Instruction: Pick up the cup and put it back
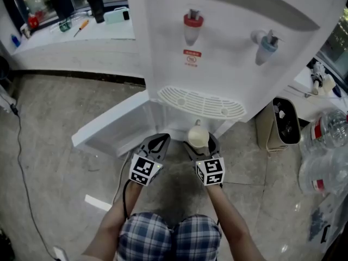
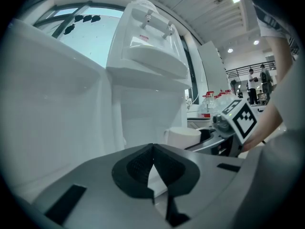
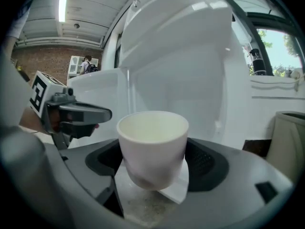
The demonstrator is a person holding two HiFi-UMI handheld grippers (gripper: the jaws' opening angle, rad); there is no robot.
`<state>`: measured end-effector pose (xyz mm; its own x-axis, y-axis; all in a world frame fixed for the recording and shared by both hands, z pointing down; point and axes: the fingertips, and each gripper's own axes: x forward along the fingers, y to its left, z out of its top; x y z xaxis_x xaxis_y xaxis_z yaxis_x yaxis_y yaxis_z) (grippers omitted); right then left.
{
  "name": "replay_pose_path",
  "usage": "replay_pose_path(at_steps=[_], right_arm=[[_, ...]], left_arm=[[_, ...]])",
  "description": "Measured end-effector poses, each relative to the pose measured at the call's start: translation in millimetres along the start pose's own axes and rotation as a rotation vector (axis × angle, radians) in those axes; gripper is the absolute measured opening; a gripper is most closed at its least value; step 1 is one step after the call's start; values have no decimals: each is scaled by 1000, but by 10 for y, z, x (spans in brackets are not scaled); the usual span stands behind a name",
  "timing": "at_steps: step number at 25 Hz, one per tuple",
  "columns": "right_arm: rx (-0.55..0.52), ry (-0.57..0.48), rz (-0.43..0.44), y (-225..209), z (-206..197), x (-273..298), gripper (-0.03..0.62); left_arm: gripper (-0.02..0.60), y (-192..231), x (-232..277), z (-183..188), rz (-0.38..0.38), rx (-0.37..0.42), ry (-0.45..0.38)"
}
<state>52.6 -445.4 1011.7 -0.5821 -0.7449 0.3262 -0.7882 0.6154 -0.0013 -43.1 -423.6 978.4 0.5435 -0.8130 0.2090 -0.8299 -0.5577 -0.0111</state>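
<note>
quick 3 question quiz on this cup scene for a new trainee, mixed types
1. Which hand-held gripper holds the cup? A left, B right
2. True or false: the left hand-held gripper has its jaws wide apart.
3. Fill in: the dispenser has a red tap and a ____ tap.

Key: 1 B, the right hand-held gripper; 2 false, they are shut and empty; 3 blue tap

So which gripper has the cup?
The right gripper: its jaws grip the white cup. The left gripper is shut with nothing between its jaws.
</note>
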Motion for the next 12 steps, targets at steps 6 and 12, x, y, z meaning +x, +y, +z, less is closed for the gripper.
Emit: replay_pose_path(at_steps=[6,12], right_arm=[[40,-55,-25,92,127,-618,415],[30,-55,-29,159,90,-869,416]], left_arm=[[25,-69,46,2,-15,8,3],[25,-77,36,-14,-17,6,9]])
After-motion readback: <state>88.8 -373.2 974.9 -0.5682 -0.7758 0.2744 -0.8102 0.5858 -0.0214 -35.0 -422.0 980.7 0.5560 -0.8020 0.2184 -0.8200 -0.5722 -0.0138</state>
